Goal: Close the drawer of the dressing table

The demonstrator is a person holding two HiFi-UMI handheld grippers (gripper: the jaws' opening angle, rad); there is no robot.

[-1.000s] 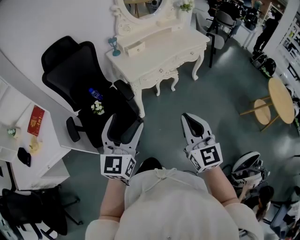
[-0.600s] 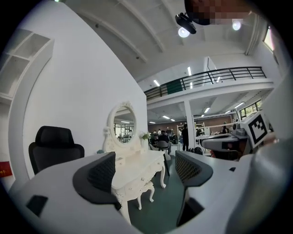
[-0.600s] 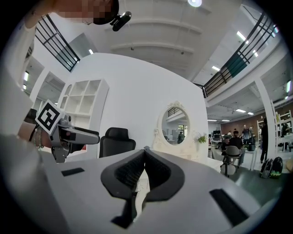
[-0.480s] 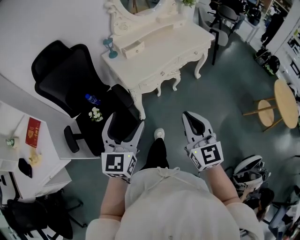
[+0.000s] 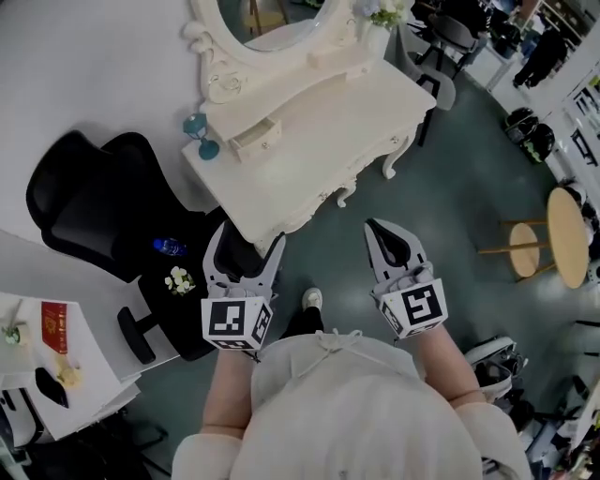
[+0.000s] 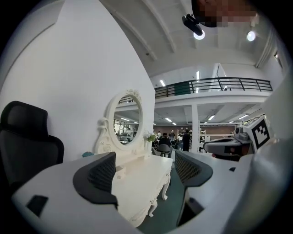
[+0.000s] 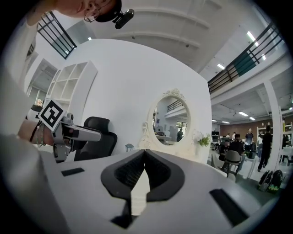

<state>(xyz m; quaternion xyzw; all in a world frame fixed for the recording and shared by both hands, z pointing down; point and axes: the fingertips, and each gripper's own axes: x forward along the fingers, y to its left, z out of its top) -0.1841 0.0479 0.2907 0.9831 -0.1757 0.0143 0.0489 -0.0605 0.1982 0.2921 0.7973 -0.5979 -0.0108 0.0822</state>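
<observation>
The white dressing table (image 5: pixel 319 131) with its oval mirror (image 5: pixel 272 19) stands ahead of me, against the wall. A small drawer (image 5: pixel 255 139) on its top shelf sticks out a little toward me. My left gripper (image 5: pixel 246 242) is open and empty, in the air short of the table's near corner. In the left gripper view the table top (image 6: pixel 142 183) and the small drawer (image 6: pixel 121 173) show between the spread jaws. My right gripper (image 5: pixel 377 231) is shut on nothing, out over the floor to the right of the left one. Its jaws meet in front of the mirror (image 7: pixel 170 119).
A black office chair (image 5: pixel 89 202) stands left of the table, with a blue bottle (image 5: pixel 169 247) and small flowers (image 5: pixel 176 279) on its seat. A teal goblet (image 5: pixel 199 131) sits at the table's left end. A white desk (image 5: pixel 47 366) lies lower left, a round wooden table (image 5: pixel 567 234) at right.
The person has stepped toward the dressing table, which now lies closer and larger ahead. Both grippers keep the same pose, left open and right shut.
</observation>
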